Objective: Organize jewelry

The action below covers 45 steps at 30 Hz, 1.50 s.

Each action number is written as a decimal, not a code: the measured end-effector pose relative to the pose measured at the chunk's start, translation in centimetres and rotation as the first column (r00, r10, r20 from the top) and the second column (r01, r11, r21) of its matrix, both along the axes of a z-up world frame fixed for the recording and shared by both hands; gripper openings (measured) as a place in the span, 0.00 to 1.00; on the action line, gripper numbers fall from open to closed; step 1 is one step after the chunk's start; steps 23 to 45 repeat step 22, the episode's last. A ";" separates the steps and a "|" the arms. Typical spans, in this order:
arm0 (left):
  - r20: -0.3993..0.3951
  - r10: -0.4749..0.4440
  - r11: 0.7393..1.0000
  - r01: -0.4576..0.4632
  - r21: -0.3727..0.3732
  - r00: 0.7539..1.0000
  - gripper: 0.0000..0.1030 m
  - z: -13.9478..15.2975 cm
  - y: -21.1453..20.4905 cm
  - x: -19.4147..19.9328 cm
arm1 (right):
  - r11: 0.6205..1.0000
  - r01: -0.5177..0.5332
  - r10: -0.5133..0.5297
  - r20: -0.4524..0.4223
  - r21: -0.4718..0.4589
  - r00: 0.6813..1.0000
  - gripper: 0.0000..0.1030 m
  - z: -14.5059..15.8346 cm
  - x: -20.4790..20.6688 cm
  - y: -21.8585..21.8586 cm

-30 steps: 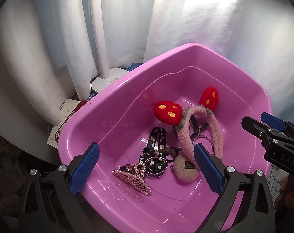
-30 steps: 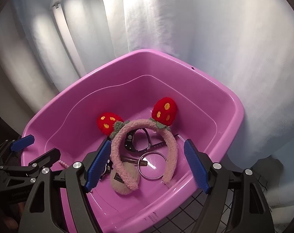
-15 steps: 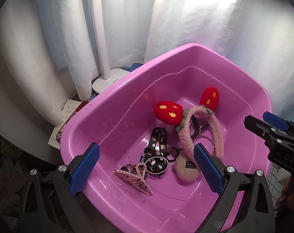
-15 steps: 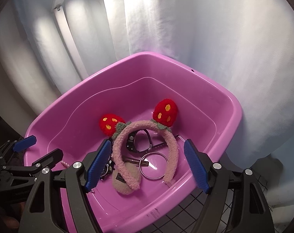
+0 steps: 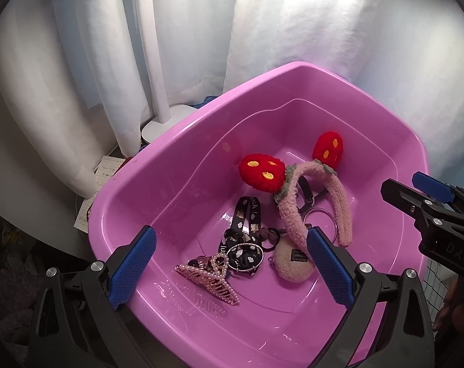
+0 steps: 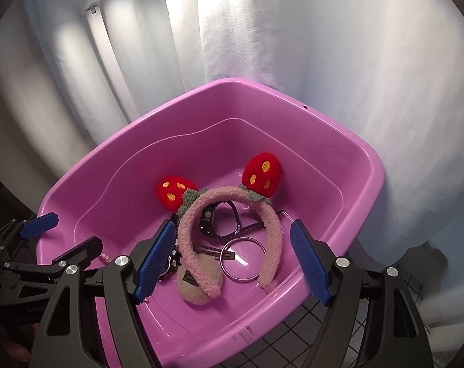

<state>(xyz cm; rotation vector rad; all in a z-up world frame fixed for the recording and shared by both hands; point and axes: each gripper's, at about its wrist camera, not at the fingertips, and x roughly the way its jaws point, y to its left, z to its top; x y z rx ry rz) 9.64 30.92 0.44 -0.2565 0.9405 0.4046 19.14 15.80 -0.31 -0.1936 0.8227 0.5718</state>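
Both the left gripper point(image 5: 230, 273) and right gripper point(image 6: 232, 263) hover wide open and empty above the pink plastic tub point(image 5: 176, 141), likely choosing among jewelry clustered at six o'clock, the fuzzy strawberry-eared headband point(image 6: 228, 196) topmost.

L gripper point(image 5: 230, 271): jaws wide apart, nothing btwn the blue pads, pitched steeply down. R gripper point(image 6: 233, 259): same, jaws spread wide, pads clear of everything, also angled down. Both side by side, each visible at the edge of the other's view; L sits at R cam's left edge, R at L cam's right edge. Bit of a hand point(image 5: 455, 322) seen behind R gripper.
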 end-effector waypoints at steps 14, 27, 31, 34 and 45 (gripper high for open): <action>0.013 -0.004 1.000 0.003 0.008 1.000 0.94 0.4 -0.3 -0.2 | 1.000 0.005 -0.005 -0.004 0.002 1.000 0.72 -0.2 0.0 -0.1; 0.033 -0.003 0.999 0.002 0.042 0.999 0.94 1.1 -0.6 -0.4 | 1.000 0.010 -0.010 -0.002 0.003 1.000 0.72 -0.3 -0.1 -0.2; 0.033 -0.003 0.999 0.002 0.042 0.999 0.94 1.1 -0.6 -0.4 | 1.000 0.010 -0.010 -0.002 0.003 1.000 0.72 -0.3 -0.1 -0.2; 0.033 -0.003 0.999 0.002 0.042 0.999 0.94 1.1 -0.6 -0.4 | 1.000 0.010 -0.010 -0.002 0.003 1.000 0.72 -0.3 -0.1 -0.2; 0.033 -0.003 0.999 0.002 0.042 0.999 0.94 1.1 -0.6 -0.4 | 1.000 0.010 -0.010 -0.002 0.003 1.000 0.72 -0.3 -0.1 -0.2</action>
